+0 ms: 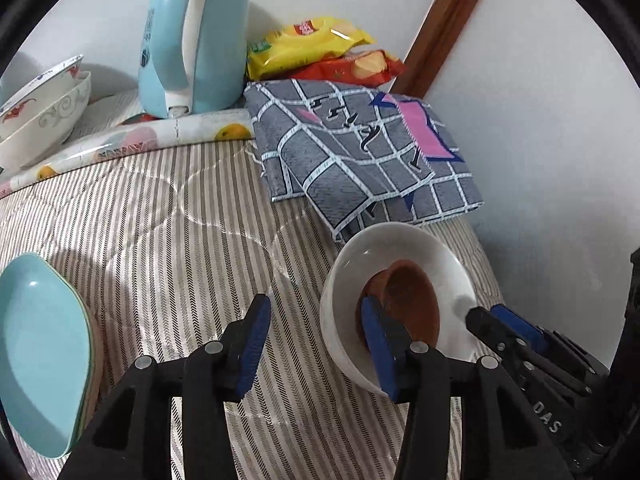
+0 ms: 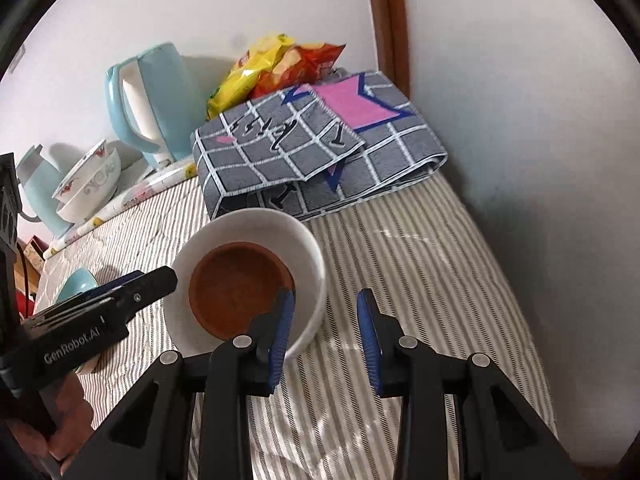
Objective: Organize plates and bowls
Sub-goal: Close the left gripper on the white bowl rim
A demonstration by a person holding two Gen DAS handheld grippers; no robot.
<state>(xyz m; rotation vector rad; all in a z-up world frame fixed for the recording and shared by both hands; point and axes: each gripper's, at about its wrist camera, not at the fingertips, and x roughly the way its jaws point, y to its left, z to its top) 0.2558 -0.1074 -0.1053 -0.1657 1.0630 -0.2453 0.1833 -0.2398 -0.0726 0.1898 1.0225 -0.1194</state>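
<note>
1. Sitting at 3 o'clock on the bed (image 1: pixel 160 232): one white bowl (image 1: pixel 344 280) holding one brown saucer (image 1: pixel 412 292).
2. Left gripper (image 1: pixel 316 344) fingers apart, empty.
3. Right gripper (image 2: pixel 326 336) fingers apart, straddling the bowl's rim.
4. Two patterned bowls (image 1: pixel 36 116) stacked at 10 o'clock; teal plates (image 1: pixel 40 352) at 8.

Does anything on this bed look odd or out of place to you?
Yes: the two patterned bowls at the back lean tilted rather than nesting flat. Nothing is spilled or broken; the brown dish sits neatly inside the white bowl.
</note>
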